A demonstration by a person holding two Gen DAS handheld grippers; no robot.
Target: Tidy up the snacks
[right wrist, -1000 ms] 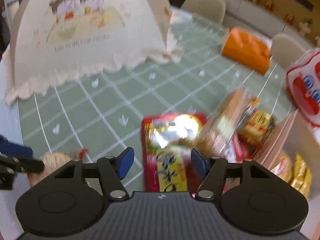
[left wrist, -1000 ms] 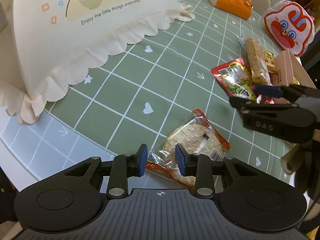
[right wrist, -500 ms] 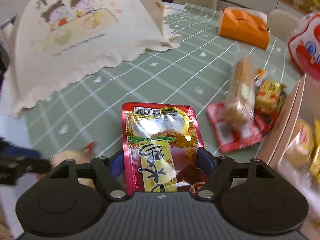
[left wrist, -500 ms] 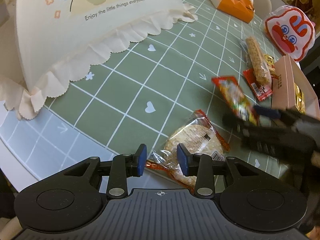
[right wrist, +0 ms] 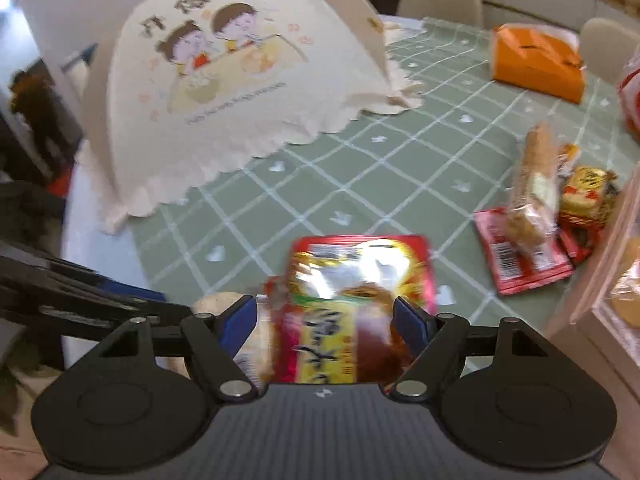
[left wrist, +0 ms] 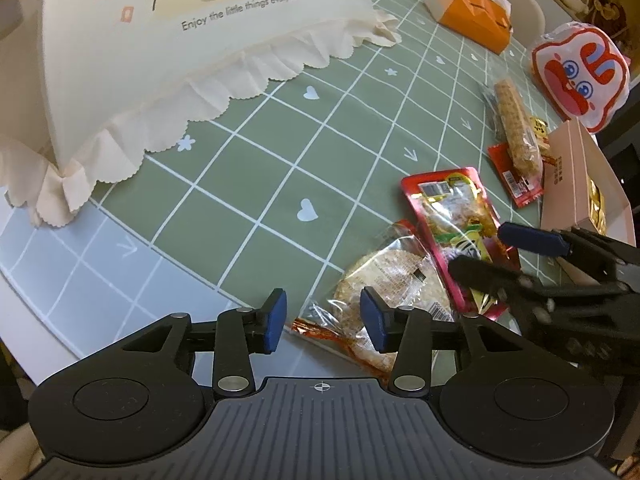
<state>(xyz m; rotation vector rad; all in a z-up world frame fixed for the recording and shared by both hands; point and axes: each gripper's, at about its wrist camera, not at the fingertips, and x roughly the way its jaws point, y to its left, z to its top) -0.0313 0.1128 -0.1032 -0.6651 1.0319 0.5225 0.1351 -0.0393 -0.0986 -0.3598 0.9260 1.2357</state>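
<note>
The red packet [left wrist: 452, 220] lies flat on the green tablecloth [left wrist: 256, 184], its near end overlapping the clear-wrapped round cracker [left wrist: 384, 280]. The right gripper [right wrist: 325, 316] straddles the red packet with fingers spread wide. The left gripper [left wrist: 322, 314] hovers over the cracker, fingers apart. Beyond the red packet, near the pink box [left wrist: 576, 176], lie a long snack bar [left wrist: 516, 128] and a smaller red sachet [left wrist: 514, 176].

Both the left gripper [left wrist: 322, 322] and the right gripper [right wrist: 324, 324] are matte black plastic with a ribbed dark-grey centre plate marked by a small white crosshair. Each carries two round recessed discs, silver pivot screws on angled black link arms, and flat blue pads on its fingers [left wrist: 276, 320].
</note>
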